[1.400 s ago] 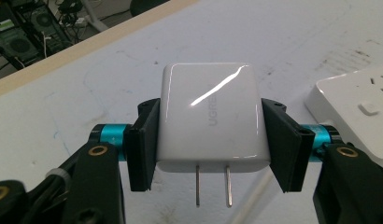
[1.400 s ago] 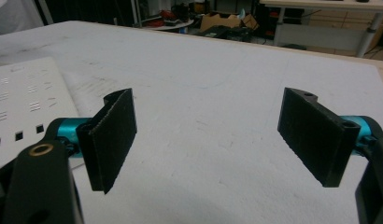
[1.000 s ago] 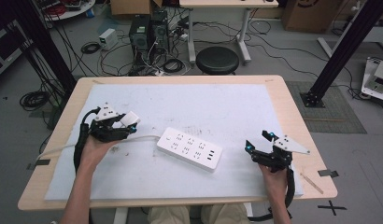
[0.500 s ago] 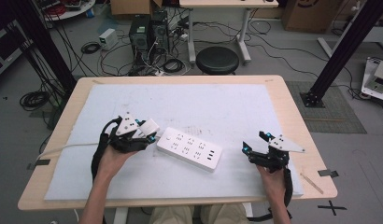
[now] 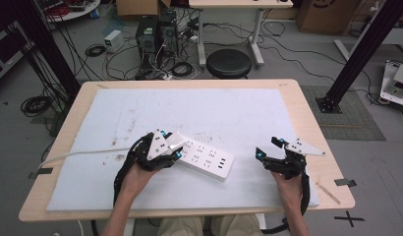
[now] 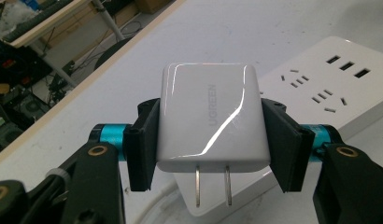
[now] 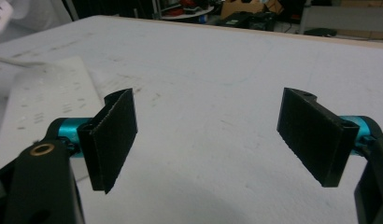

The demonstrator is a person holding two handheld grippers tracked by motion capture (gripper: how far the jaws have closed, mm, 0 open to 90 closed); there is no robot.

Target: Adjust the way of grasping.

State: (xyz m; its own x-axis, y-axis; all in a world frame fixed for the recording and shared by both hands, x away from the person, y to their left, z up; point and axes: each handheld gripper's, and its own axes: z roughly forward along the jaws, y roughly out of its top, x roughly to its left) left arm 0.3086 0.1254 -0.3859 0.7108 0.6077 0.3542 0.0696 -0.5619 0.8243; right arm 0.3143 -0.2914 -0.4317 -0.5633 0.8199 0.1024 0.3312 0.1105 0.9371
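My left gripper (image 6: 209, 140) pinches a white UGREEN charger (image 6: 210, 121) by its sides, prongs toward me, over the left end of the white power strip (image 5: 205, 158). The strip lies on the white mat (image 5: 229, 113) near the counter's (image 5: 307, 103) middle. At the right, my right gripper (image 7: 208, 135) rests low with its jaws spread around nothing.
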